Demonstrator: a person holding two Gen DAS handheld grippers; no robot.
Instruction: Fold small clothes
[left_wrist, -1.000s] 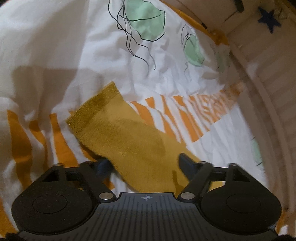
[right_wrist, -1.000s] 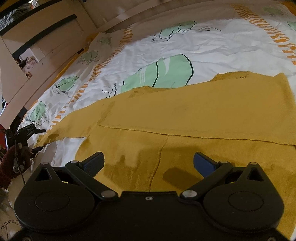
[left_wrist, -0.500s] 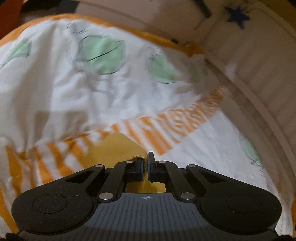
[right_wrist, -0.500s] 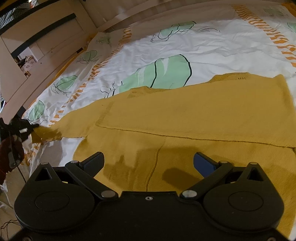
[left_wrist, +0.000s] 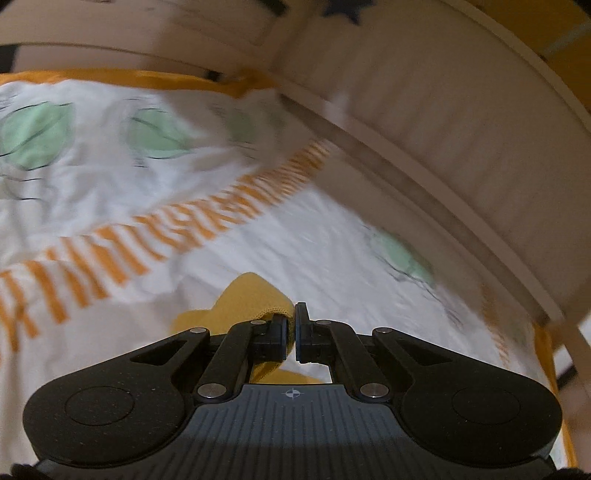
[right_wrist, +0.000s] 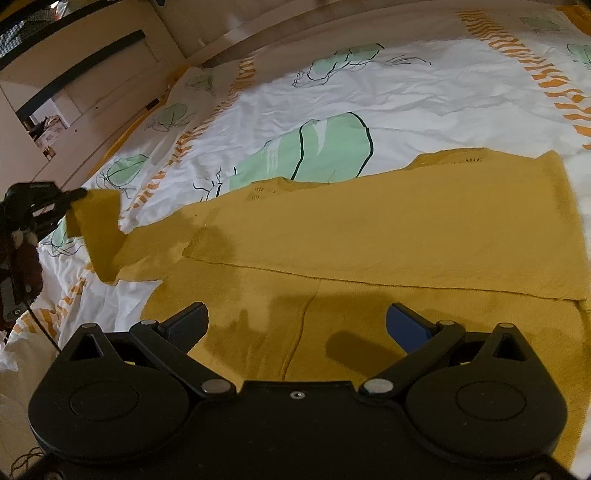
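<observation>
Two hand-held grippers | your left hand-held gripper (left_wrist: 290, 328) pinches sweater (right_wrist: 406, 236) sleeve (right_wrist: 99, 229) cuff, lifted off bed (right_wrist: 369, 92) | your right hand-held gripper (right_wrist: 297, 325) spread above sweater hem

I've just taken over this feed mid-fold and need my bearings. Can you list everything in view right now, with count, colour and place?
sweater: one, mustard yellow, flat on the bed, one sleeve already folded across the body.
sleeve cuff: one, mustard, lifted off the bed at far left, pinched in the left gripper.
bedsheet: one, white with green leaf prints and orange stripes, under the sweater.
bed frame: pale wood, along the bed's edge.
left gripper: black, shut on the sleeve cuff.
right gripper: black with blue pads, open, above the sweater's near edge.
</observation>
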